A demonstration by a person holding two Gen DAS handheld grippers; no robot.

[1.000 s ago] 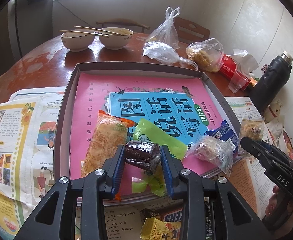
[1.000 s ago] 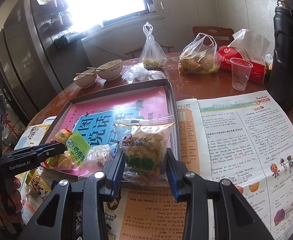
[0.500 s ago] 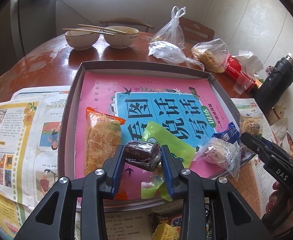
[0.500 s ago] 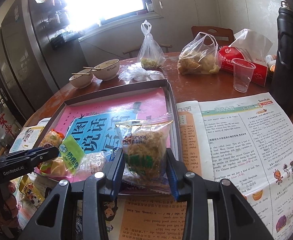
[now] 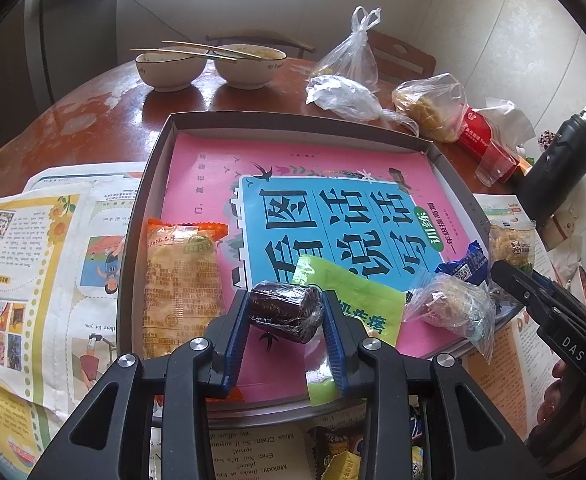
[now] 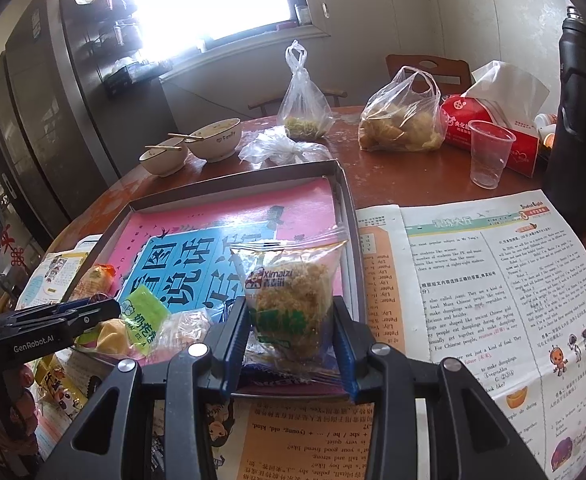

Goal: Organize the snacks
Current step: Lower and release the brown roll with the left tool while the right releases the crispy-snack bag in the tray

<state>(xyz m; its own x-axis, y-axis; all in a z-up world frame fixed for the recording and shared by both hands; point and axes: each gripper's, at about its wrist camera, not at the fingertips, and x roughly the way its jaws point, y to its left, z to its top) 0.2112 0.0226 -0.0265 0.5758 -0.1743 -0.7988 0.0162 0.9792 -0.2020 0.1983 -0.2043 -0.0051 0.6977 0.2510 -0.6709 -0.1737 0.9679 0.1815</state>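
Grey cardboard tray [image 5: 155,184] on the brown bench [image 5: 73,120], ahead of both claws, lined with a pink book [image 5: 293,168]; on it lie an orange packet [image 5: 179,276], a green sachet [image 5: 353,300] and a clear-wrapped cake [image 5: 453,308]. Right claw [image 6: 291,334] is clamped on a floss-cake packet [image 6: 289,288] over the tray's near right corner. Left claw [image 5: 285,314] is clamped on a dark wrapped roll [image 5: 283,310] above the tray's near edge
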